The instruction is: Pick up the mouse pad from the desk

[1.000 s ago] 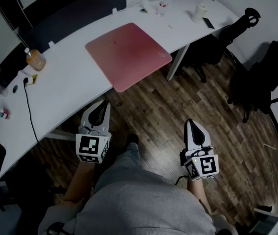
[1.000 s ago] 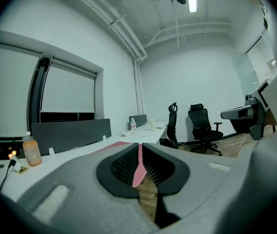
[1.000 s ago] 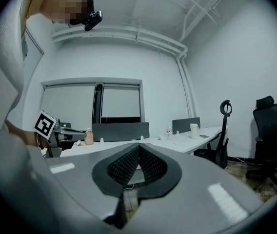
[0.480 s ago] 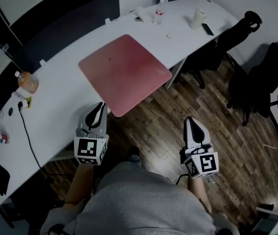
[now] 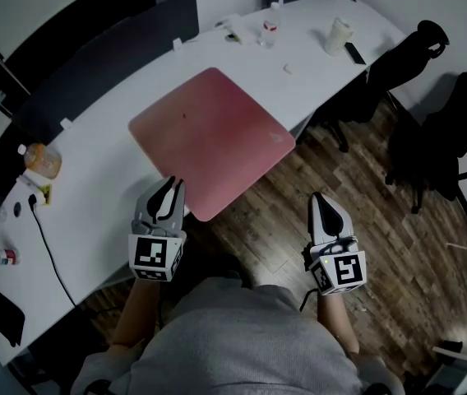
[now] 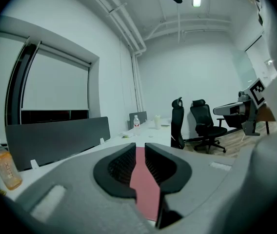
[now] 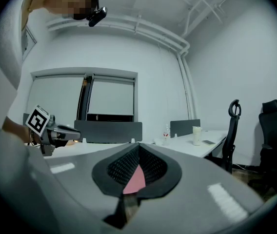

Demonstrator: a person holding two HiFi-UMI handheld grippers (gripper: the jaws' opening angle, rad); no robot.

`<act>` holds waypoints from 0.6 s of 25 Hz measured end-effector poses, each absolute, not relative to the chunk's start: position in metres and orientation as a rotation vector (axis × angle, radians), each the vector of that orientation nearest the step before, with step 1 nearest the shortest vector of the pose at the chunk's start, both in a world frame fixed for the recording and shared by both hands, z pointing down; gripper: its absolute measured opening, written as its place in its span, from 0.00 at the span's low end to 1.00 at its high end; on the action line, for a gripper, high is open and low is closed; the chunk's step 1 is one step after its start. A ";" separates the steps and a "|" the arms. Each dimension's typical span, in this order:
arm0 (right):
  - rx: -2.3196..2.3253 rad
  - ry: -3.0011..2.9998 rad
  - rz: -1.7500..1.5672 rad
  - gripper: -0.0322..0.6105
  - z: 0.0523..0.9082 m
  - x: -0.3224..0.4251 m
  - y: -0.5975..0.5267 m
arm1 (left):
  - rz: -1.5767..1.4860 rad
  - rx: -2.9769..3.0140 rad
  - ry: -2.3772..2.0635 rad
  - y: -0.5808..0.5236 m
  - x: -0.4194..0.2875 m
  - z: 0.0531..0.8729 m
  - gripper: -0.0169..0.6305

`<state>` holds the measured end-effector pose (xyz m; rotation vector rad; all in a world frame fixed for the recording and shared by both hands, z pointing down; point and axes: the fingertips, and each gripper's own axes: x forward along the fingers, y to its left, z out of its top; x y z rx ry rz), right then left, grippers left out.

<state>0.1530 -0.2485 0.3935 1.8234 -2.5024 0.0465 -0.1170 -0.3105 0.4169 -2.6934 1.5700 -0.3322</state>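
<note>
Lying on the bench (image 5: 94, 159), the pink pad (image 5: 213, 138) overhangs its edge. The left tool (image 5: 168, 186), near the pad, has just been opening slightly, empty; the right tool (image 5: 322, 200) is pressed together.

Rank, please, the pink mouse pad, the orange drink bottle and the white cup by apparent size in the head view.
1. pink mouse pad, clearly largest.
2. orange drink bottle and white cup: alike; the cup is farther, so unranked.
</note>
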 end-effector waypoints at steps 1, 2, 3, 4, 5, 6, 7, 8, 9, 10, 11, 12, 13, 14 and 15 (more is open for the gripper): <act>1.813 -2.501 0.043 0.05 0.395 0.153 -0.254 | -0.342 -2.696 1.564 -0.313 -0.116 0.419 0.12; 1.798 -2.503 0.036 0.05 0.397 0.152 -0.259 | -0.353 -2.697 1.561 -0.315 -0.115 0.422 0.15; 1.778 -2.509 0.030 0.05 0.398 0.150 -0.264 | -0.367 -2.696 1.561 -0.317 -0.115 0.425 0.15; 1.757 -2.515 0.029 0.05 0.400 0.149 -0.268 | -0.383 -2.696 1.565 -0.318 -0.115 0.429 0.16; 1.738 -2.521 0.032 0.05 0.402 0.148 -0.272 | -0.399 -2.698 1.570 -0.318 -0.115 0.433 0.18; 1.718 -2.529 0.038 0.05 0.405 0.147 -0.276 | -0.417 -2.702 1.572 -0.317 -0.114 0.438 0.19; 1.691 -2.537 0.042 0.05 0.407 0.145 -0.279 | -0.438 -2.704 1.571 -0.316 -0.113 0.442 0.20; 1.655 -2.541 0.037 0.06 0.409 0.142 -0.283 | -0.463 -2.706 1.568 -0.314 -0.112 0.445 0.22; 1.615 -2.543 0.027 0.06 0.412 0.140 -0.287 | -0.490 -2.706 1.563 -0.312 -0.110 0.450 0.24; 1.576 -2.543 0.016 0.08 0.416 0.139 -0.291 | -0.516 -2.703 1.560 -0.310 -0.107 0.453 0.25; 1.539 -2.542 0.004 0.08 0.420 0.140 -0.295 | -0.540 -2.694 1.560 -0.308 -0.105 0.457 0.25; 1.502 -2.538 -0.011 0.09 0.425 0.142 -0.299 | -0.561 -2.682 1.561 -0.305 -0.102 0.460 0.27; 1.464 -2.532 -0.027 0.09 0.431 0.145 -0.302 | -0.580 -2.670 1.561 -0.302 -0.100 0.463 0.29; 1.429 -2.526 -0.041 0.10 0.436 0.147 -0.306 | -0.596 -2.662 1.561 -0.299 -0.097 0.467 0.32; 1.395 -2.521 -0.056 0.11 0.440 0.148 -0.309 | -0.612 -2.660 1.563 -0.295 -0.094 0.470 0.34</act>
